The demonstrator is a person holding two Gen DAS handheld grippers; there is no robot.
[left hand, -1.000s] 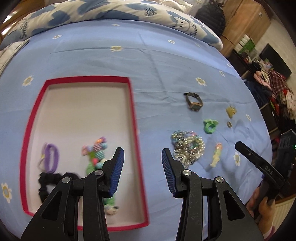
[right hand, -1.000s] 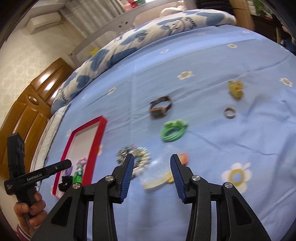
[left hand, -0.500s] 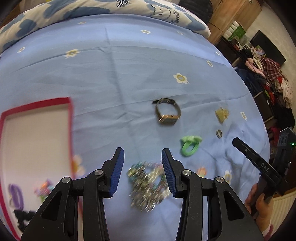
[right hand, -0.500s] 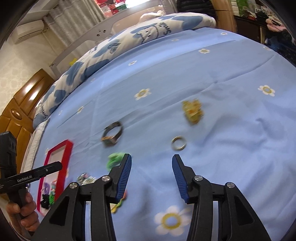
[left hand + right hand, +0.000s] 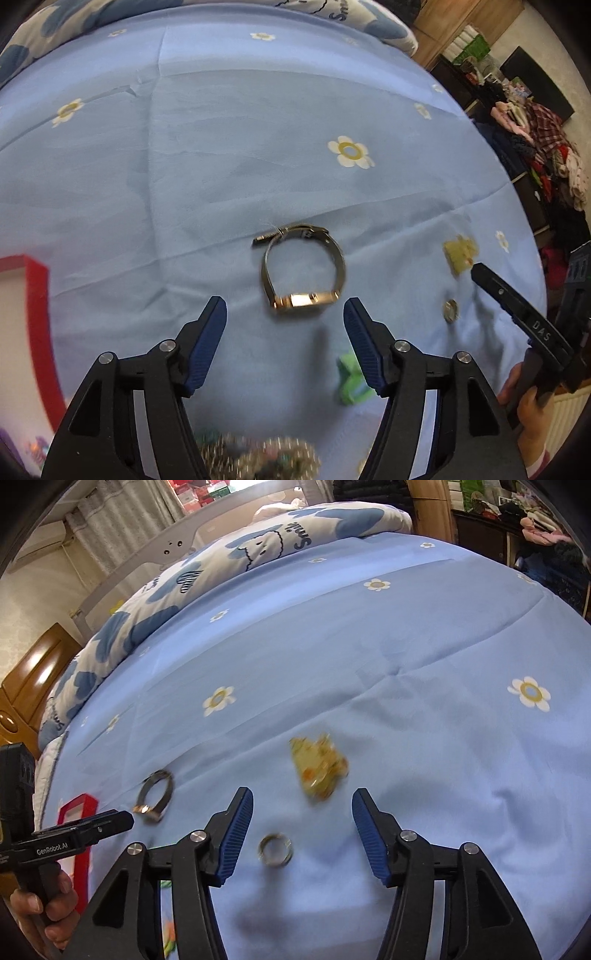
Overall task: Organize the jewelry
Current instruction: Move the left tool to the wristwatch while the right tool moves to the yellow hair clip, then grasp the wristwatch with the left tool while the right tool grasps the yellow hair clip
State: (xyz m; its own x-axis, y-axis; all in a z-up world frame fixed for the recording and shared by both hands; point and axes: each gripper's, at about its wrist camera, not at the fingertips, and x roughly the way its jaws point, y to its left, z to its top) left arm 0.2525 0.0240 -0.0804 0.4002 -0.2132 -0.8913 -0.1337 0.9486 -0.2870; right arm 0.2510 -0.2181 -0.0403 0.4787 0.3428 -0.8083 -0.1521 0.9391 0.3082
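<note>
A gold watch lies on the blue bedsheet just ahead of my left gripper, which is open and empty above it. The watch also shows in the right wrist view. My right gripper is open and empty; a silver ring lies between its fingers and a yellow-gold brooch just ahead. A green hair tie and a beaded bracelet pile lie near the left fingers. The red-rimmed tray is at the left edge.
The brooch and ring show right of the watch in the left wrist view, next to the other hand-held gripper. A cloud-print duvet lies along the far side. Clothes are piled off the bed's right side.
Both grippers have swung right and forward, away from the tray. The left now faces the watch instead of the bracelet pile; the right now faces the ring and brooch. Both jaws have opened wider.
</note>
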